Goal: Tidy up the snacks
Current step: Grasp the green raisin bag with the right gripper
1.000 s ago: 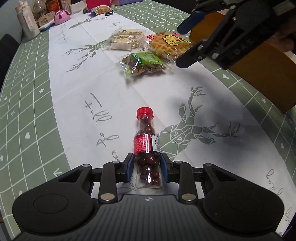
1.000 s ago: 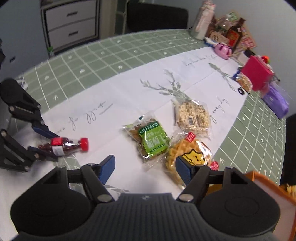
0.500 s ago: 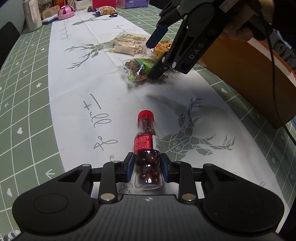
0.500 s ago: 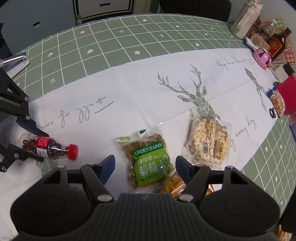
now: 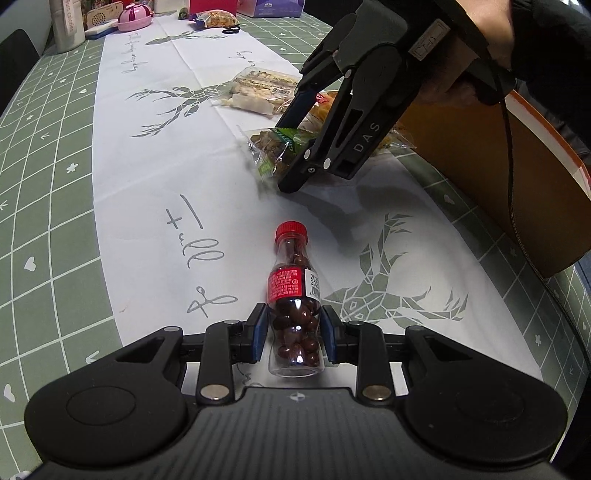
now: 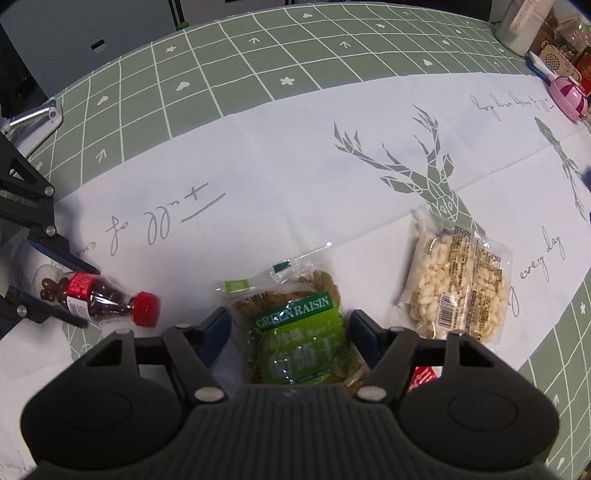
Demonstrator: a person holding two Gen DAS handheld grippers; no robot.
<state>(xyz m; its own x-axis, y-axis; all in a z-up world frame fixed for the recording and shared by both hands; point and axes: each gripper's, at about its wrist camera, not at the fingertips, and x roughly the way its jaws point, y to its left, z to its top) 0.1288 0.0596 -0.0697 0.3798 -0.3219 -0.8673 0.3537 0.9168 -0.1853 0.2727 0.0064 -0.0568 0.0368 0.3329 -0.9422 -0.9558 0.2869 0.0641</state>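
Observation:
My left gripper (image 5: 293, 332) is shut on a small clear bottle (image 5: 293, 288) of brown chocolate beans with a red cap and label. It holds the bottle low over the white table runner (image 5: 147, 184), cap pointing away. The bottle (image 6: 99, 295) also shows at the left of the right wrist view. My right gripper (image 6: 291, 332) points steeply down over the green raisin bag (image 6: 295, 332). Its jaws are closing with the bag between them, and a small gap shows beside the left pad. From the left wrist view, the right gripper (image 5: 291, 147) straddles the raisin bag (image 5: 273, 147).
A pale puffed-snack bag (image 6: 458, 284) lies right of the raisins. A waffle bag (image 5: 321, 107) is mostly hidden behind the right gripper. A brown cardboard box (image 5: 517, 177) stands at the table's right. A pink case (image 5: 135, 16) and a white canister (image 5: 66, 22) crowd the far end.
The right gripper came down and across from the waffle bag onto the raisin bag, and its jaws narrowed. The left gripper stayed put, still holding the bottle.

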